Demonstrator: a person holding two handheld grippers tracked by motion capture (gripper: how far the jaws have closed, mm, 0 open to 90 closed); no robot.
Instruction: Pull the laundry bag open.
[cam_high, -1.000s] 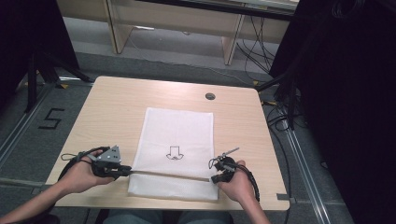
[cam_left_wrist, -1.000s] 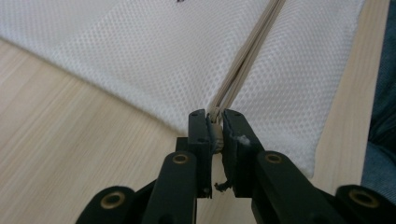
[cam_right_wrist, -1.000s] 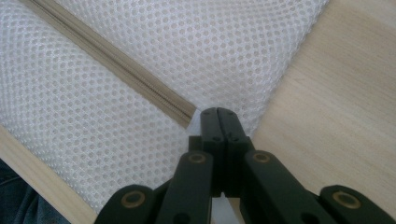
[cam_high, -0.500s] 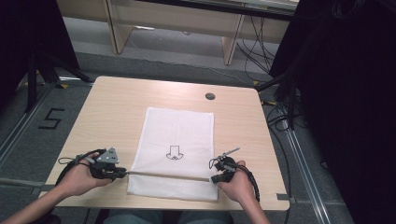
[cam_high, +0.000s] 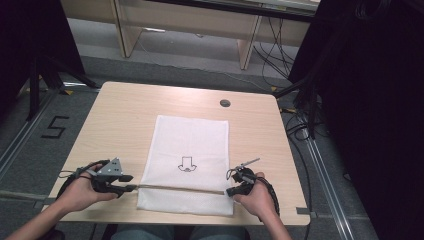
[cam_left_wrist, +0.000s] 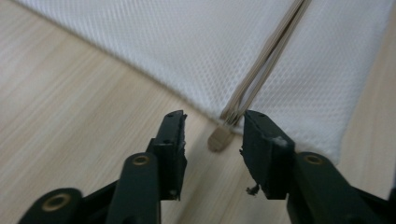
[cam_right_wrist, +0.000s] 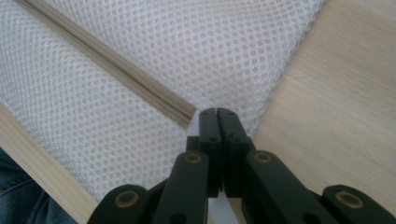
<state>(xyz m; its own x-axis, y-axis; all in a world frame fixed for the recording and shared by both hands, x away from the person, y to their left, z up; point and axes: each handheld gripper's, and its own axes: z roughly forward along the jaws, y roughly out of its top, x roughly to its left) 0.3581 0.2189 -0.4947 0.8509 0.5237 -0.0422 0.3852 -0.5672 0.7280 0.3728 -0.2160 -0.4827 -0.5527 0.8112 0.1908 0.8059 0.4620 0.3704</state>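
Note:
A white mesh bag lies flat on the wooden table, with a tan zipper across its near end. My left gripper is at the zipper's left end. Its jaws have just been opening and now stand apart, with the small tan zipper pull loose between them and touched by neither pad. My right gripper is at the bag's right edge, just past the zipper's other end. It is shut on the mesh fabric there.
A black arrow mark is printed on the bag's middle. A dark round cable hole sits in the tabletop beyond the bag. Bare wood lies left and right of the bag. The table's front edge is close under both hands.
In the high view the left hand has eased slightly to the left at the bag's edge. The right hand and the bag lie where they were.

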